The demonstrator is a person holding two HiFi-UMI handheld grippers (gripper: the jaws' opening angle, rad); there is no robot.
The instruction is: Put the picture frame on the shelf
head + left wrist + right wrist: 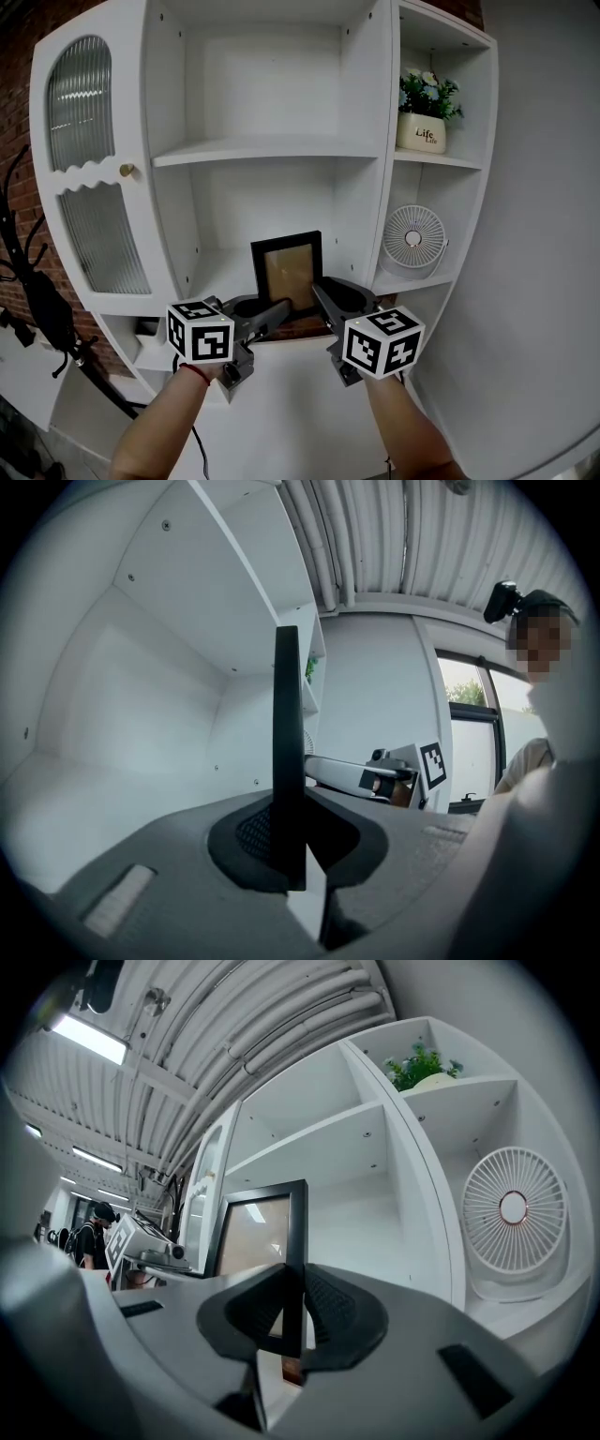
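Observation:
A black picture frame [287,269] with a tan pane stands upright in front of the lower middle opening of the white shelf unit [267,150]. My left gripper [281,307] is shut on the frame's left lower edge. My right gripper [319,291] is shut on its right lower edge. In the left gripper view the frame [287,752] shows edge-on as a thin black bar rising from between the dark pads [251,832]. In the right gripper view the frame [267,1241] stands between the pads [328,1302], its glass reflecting ceiling lights.
A small white fan [412,239] stands in the right lower compartment, and a potted plant [424,112] in the one above. A ribbed glass door [84,159] closes the unit's left side. A black stand [37,300] leans at the far left before a brick wall.

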